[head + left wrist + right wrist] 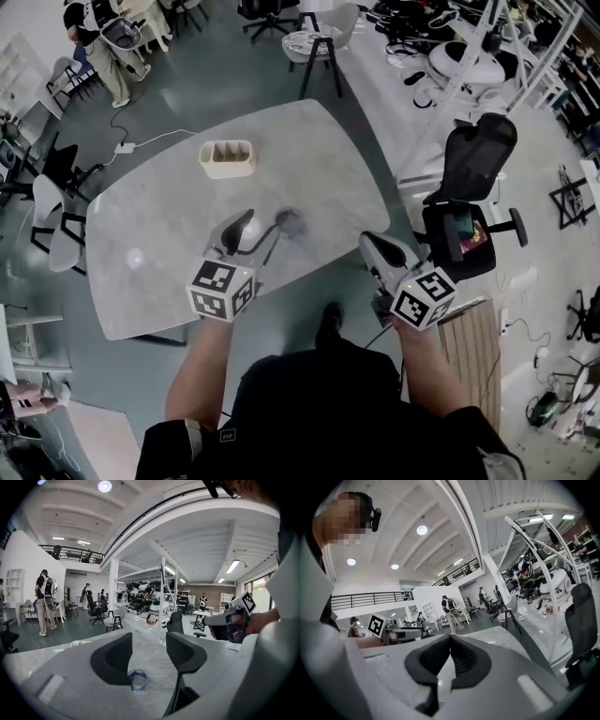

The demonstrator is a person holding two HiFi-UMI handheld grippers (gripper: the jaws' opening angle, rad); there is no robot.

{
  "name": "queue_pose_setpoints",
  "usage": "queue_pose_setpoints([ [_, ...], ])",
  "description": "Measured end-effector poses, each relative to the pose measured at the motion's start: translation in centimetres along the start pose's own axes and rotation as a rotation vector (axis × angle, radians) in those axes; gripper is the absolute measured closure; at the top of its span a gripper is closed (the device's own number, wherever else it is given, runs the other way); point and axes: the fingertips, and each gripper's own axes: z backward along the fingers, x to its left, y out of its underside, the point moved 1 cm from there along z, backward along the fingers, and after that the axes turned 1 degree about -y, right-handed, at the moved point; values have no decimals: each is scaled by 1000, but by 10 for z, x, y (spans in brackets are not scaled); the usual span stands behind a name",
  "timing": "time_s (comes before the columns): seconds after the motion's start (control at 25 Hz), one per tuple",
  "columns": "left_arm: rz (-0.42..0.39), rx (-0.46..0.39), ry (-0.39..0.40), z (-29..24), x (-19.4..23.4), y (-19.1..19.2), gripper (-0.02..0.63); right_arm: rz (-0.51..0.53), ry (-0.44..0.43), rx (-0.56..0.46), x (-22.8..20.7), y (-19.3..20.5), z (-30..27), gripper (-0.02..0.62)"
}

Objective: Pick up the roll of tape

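Left gripper (pixel 149 644): jaws wide apart, grasping nothing. Tape roll (pixel 138 678) lies flat on marble table (pixel 169 216), in line with gap between left jaws. Right gripper (pixel 450 639): clenched, empty, at table's near right edge.

Head cam steep down; gripper cams low, level; all share table (pixel 309 150)

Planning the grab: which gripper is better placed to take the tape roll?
Left. The left gripper is open, with the tape roll ahead, in line with its jaws; the right gripper is shut, off the table edge.
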Motion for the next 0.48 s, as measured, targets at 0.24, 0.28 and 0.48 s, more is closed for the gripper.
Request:
queue_pose_setpoints([
  [0.24,36,-3,-33,-41,0,-12,373,11,-51,30,-47,-15,-24,592],
  [0.28,37,-1,-38,-43,1,-12,373,11,-56,36,-48,-15,-29,592],
  [0.48,25,-3,-37,-40,19,-12,377,15,-59,47,-42,-16,-48,592],
])
